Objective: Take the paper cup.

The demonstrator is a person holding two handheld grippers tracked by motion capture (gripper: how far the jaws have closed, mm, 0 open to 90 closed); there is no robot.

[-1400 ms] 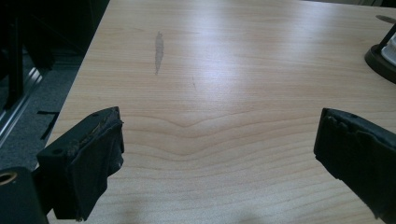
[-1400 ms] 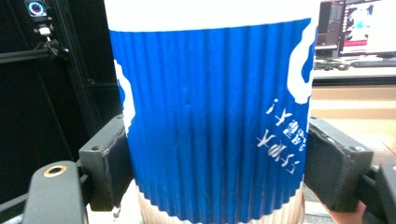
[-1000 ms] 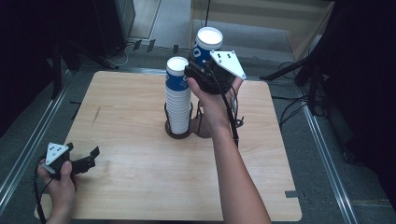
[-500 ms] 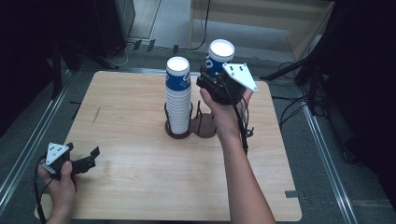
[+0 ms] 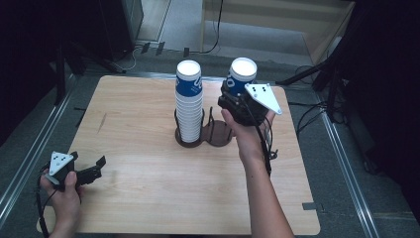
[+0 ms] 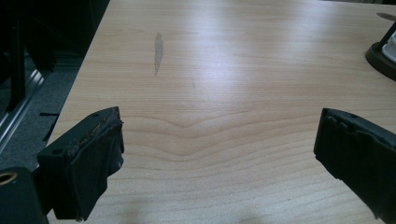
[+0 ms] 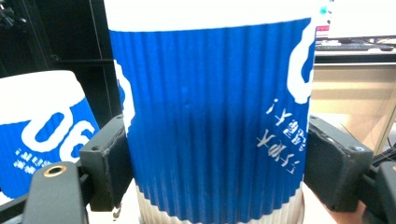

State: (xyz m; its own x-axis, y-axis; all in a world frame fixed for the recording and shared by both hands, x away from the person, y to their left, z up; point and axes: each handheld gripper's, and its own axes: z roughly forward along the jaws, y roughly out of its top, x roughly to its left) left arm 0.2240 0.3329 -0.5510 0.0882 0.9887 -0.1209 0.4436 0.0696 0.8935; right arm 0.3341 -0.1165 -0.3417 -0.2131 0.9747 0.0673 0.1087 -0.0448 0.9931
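Observation:
A tall stack of blue ribbed paper cups point(image 5: 188, 101) stands upside down in the left ring of a dark two-ring holder point(image 5: 219, 136) at the table's middle back. My right gripper point(image 5: 234, 94) is shut on one more blue cup point(image 5: 242, 73), held upside down in the air just right of the stack, over the holder's right ring. In the right gripper view that cup point(image 7: 210, 107) sits between both pads, with the stack's top cup point(image 7: 42, 126) to the left. My left gripper point(image 5: 95, 168) rests open near the front left corner, with bare wood between its jaws point(image 6: 219, 154).
The wooden table point(image 5: 148, 173) has free room in front of the holder and to its left. A faint dark streak point(image 6: 158, 51) marks the wood ahead of the left gripper. The holder's base point(image 6: 382, 55) lies far right in the left gripper view. Cables and metal rails surround the table.
My right gripper has carried the blue cup to the right and downward, from behind the stack's top to beside it. The left hand has stayed put.

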